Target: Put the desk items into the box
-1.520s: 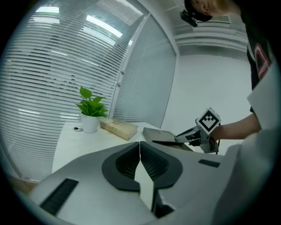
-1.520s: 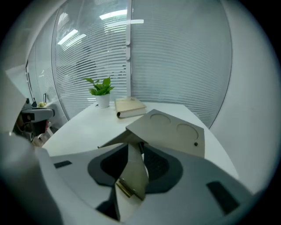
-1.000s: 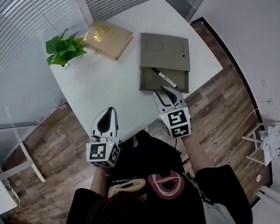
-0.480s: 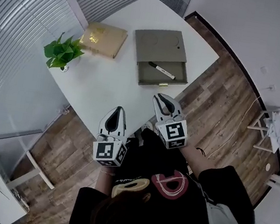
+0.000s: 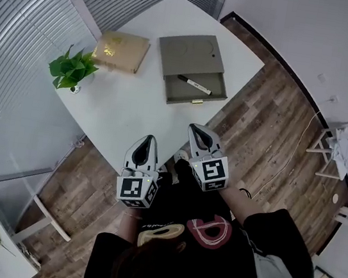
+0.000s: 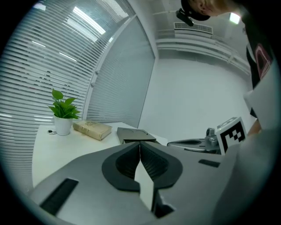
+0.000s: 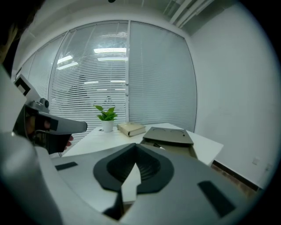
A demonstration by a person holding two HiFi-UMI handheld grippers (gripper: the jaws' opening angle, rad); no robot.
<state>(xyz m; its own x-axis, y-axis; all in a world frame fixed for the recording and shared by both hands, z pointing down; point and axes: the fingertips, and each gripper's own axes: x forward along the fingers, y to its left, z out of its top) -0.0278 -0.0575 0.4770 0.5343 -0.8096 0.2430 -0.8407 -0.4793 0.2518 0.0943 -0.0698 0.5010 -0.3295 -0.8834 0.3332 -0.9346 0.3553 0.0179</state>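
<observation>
Both tongs hang low in front of the person point(image 5: 208, 257), at the near edge of the white surface point(image 5: 126, 108) and well apart from everything on it. Left tongs point(image 5: 147, 140) have their jaws pressed together with nothing between them; the left gripper view shows the ribbed dark pads meeting in one line. Right tongs point(image 5: 196, 130) have just been closing and now stand fully together too, empty, as the right gripper view shows. The two sit side by side, near each other. Each points out across the surface and slightly down, with its marker cube toward the person's chest.

Brown wooden floor point(image 5: 272, 130) spreads round the surface, and slatted blinds point(image 5: 22, 28) line the wall beyond its far side. On the surface, the biggest thing is the grey-green box point(image 5: 190, 53), lying flat toward the far right corner. Its lid covers the farther part; the nearer part is open. Left of the box, just beside it but not touching, lies a tan book point(image 5: 121, 51), closed and flat. Further left, near the surface's left edge, a potted plant point(image 5: 72, 69) with green leaves stands upright in a small white pot. Smallest is the marker point(image 5: 194, 84), white with a black cap, lying slantwise inside the open part of the box.
</observation>
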